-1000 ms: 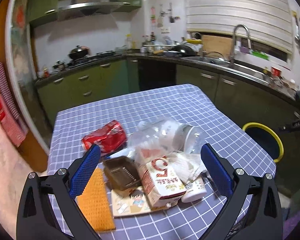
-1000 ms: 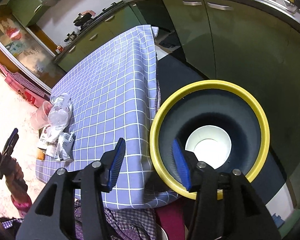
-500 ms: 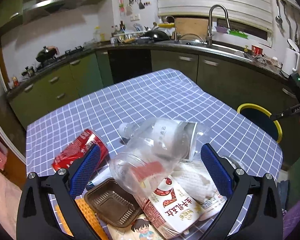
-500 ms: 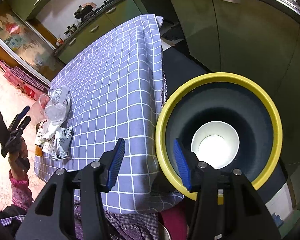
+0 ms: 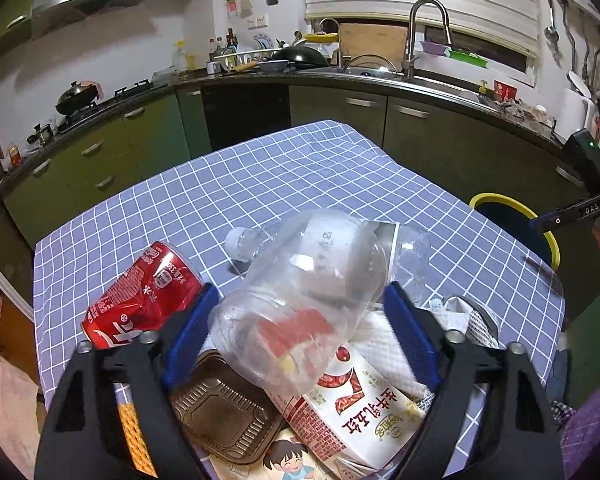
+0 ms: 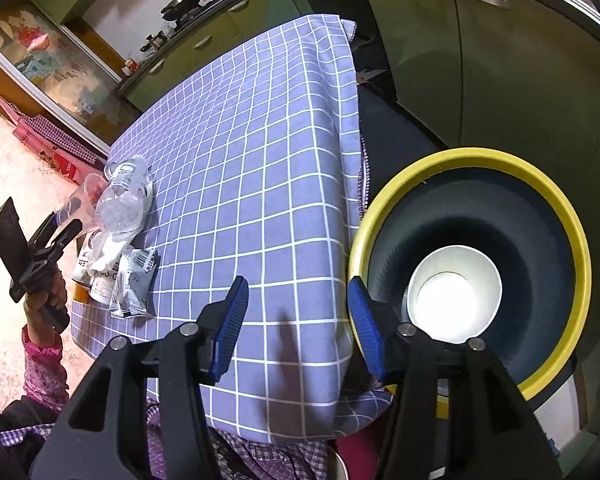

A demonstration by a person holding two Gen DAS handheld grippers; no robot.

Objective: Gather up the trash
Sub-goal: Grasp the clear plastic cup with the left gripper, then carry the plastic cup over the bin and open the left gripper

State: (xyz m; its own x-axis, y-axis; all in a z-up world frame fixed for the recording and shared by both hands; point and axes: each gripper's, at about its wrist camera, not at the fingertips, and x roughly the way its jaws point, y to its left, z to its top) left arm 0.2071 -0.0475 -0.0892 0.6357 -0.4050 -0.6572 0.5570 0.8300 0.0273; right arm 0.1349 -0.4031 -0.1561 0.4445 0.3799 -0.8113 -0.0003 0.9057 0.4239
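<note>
left gripper [image 5: 300, 322] has just been closing: 1 second ago its blue pads stood wide around the whole trash pile, now they sit close on either side of the clear plastic cup [image 5: 296, 300]. the left pad looks to touch the cup wall; on the right i cannot tell whether the pad presses or a thin gap remains. the view has also dropped in toward the pile, so the cup now fills the space between the fingers. reading: the grasp on the cup is starting, not yet secure, and the cup has not left the table.

the cup lies on its side on top of the pile at the near edge of the checked tablecloth [image 5: 260, 184]. a clear bottle [image 5: 256, 240] lies just behind it, a red can [image 5: 144, 288] to its left, a milk carton [image 5: 364, 408] and a brown tray [image 5: 224, 420] under it.

left gripper points forward and down at the pile.

right gripper [image 6: 296, 324] hangs half open and empty, tilted steeply down over the table corner, just beside the yellow-rimmed bin [image 6: 556, 208]. a white paper cup [image 6: 454, 292] already lies in the bin's bottom.
</note>
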